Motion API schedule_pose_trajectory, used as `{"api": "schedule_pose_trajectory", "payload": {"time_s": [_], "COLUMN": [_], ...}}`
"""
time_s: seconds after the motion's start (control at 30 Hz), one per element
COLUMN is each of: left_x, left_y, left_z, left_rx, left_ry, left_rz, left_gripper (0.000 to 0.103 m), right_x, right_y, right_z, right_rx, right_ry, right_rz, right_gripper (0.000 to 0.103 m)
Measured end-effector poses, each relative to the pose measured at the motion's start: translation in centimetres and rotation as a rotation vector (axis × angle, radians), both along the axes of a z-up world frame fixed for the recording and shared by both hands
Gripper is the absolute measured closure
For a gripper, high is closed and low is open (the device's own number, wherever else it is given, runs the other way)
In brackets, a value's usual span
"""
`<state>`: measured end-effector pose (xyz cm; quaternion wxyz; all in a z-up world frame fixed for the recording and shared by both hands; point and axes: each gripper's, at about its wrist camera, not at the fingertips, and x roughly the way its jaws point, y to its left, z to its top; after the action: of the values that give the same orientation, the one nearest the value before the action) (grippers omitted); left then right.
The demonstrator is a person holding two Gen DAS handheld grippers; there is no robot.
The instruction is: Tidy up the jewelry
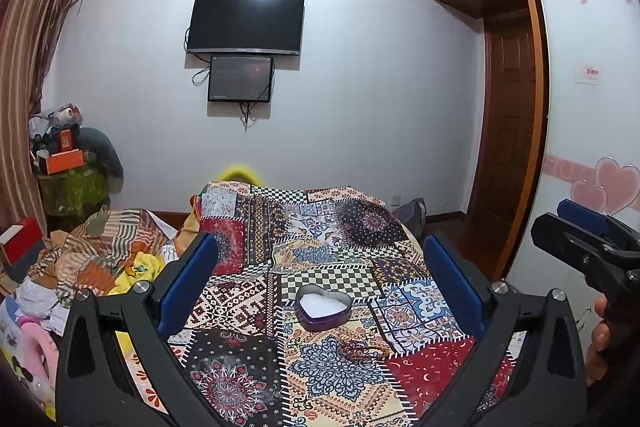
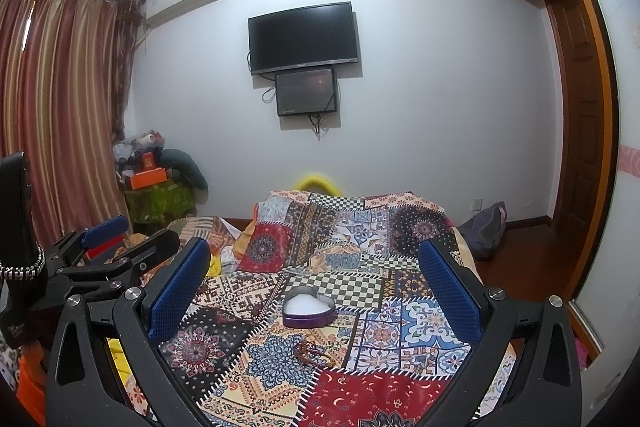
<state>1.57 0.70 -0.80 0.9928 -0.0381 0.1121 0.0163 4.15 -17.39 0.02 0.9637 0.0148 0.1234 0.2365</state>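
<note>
A purple heart-shaped tin (image 1: 324, 311) with a white lining stands open on the patchwork cloth (image 1: 248, 307); it also shows in the right wrist view (image 2: 307, 310). A brown bead bracelet (image 1: 360, 349) lies on the cloth just in front of the tin, also in the right wrist view (image 2: 314, 351). My left gripper (image 1: 320, 287) is open and empty, held above the cloth with the tin between its fingers in view. My right gripper (image 2: 314, 283) is open and empty, likewise above the cloth. The right gripper shows at the right edge (image 1: 588, 239), the left at the left edge (image 2: 116, 247).
The patchwork cloth covers a raised surface. Piled clothes (image 1: 100, 259) lie to the left. A cluttered stand (image 1: 68, 163) and curtains (image 2: 60, 107) are at the far left. A TV (image 1: 244, 23) hangs on the far wall. A wooden wardrobe and door (image 1: 508, 131) are right.
</note>
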Motion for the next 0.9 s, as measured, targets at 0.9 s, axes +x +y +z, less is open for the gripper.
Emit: {"api": "schedule_pose_trajectory", "payload": {"time_s": [0.9], "left_x": [10.3], "left_y": [3.7], "left_z": [-11.9], "left_rx": [-0.063], "left_ry": [0.454], "left_rz": [0.004], "left_gripper": [0.023], "right_x": [9.6], "right_y": [0.9], "right_z": [-11.3], "right_rx": [-0.162], "right_ry": [0.408], "right_rz": [-0.01], "right_gripper": [0.0]}}
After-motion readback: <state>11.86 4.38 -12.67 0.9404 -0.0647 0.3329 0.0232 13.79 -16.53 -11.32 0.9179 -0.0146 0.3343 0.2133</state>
